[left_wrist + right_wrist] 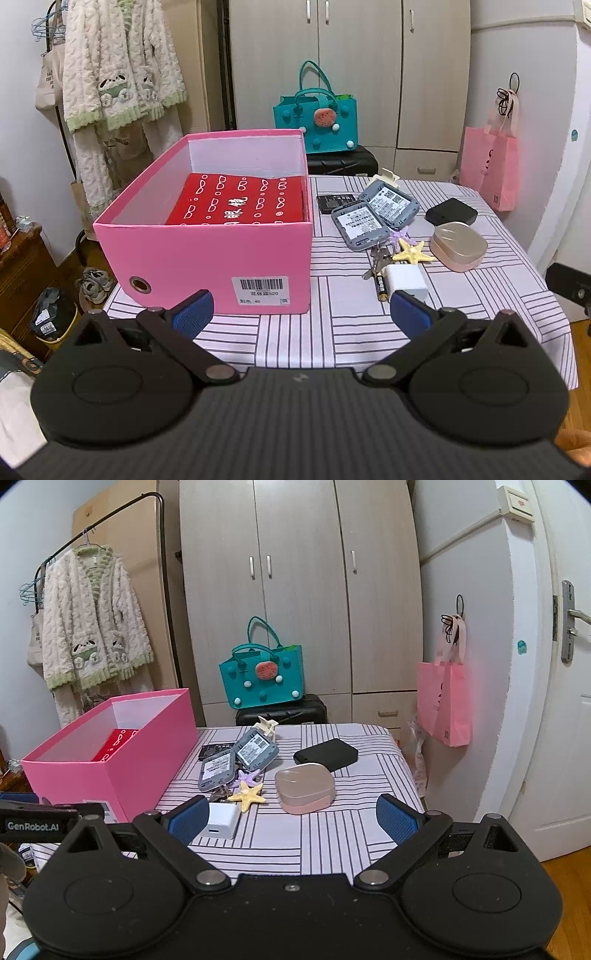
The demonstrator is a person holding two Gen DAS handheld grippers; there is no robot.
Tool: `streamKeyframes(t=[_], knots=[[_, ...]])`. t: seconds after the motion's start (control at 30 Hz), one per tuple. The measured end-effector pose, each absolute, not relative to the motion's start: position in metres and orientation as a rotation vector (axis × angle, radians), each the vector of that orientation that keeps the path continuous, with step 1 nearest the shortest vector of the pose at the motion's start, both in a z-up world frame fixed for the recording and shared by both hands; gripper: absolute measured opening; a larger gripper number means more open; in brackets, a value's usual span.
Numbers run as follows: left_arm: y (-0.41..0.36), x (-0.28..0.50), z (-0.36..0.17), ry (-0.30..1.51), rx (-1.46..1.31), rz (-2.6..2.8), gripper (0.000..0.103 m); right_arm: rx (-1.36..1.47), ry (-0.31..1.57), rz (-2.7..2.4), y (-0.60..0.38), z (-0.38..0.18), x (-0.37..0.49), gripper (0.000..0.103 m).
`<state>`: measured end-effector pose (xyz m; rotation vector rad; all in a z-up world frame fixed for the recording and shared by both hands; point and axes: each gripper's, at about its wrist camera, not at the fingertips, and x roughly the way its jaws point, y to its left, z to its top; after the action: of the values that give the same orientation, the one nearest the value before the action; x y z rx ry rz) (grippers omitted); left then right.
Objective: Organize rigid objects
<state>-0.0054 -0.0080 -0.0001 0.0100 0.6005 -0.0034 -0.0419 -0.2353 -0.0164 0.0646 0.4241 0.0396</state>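
Note:
A pink box (221, 254) (110, 771) stands on the left of the table and holds a red box (240, 201). To its right lie two grey devices (373, 214) (236, 758), a black case (451, 212) (327, 755), a pink case (458, 242) (304, 788), a yellow starfish (412, 253) (247, 794), keys (376, 258), a battery (380, 286) and a white charger (406, 280) (219, 819). My left gripper (303, 314) is open and empty, in front of the pink box. My right gripper (291, 819) is open and empty, near the charger.
The table has a striped cloth (332, 830). Behind it stand a teal bag (262, 677) on a black suitcase (282, 710) and a wardrobe (295, 572). A pink bag (443, 701) hangs at the right. Clothes (88, 627) hang on a rack at the left.

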Motion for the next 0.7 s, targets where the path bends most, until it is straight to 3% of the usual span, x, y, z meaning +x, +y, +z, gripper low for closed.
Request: streamKeyframes(t=[0.7], knots=[[-0.0008,-0.0028,-0.0066,0.628,-0.008,0.01,0.103,0.026,0.446,0.049,-0.2264,-0.0176,-0.0395,0.099]])
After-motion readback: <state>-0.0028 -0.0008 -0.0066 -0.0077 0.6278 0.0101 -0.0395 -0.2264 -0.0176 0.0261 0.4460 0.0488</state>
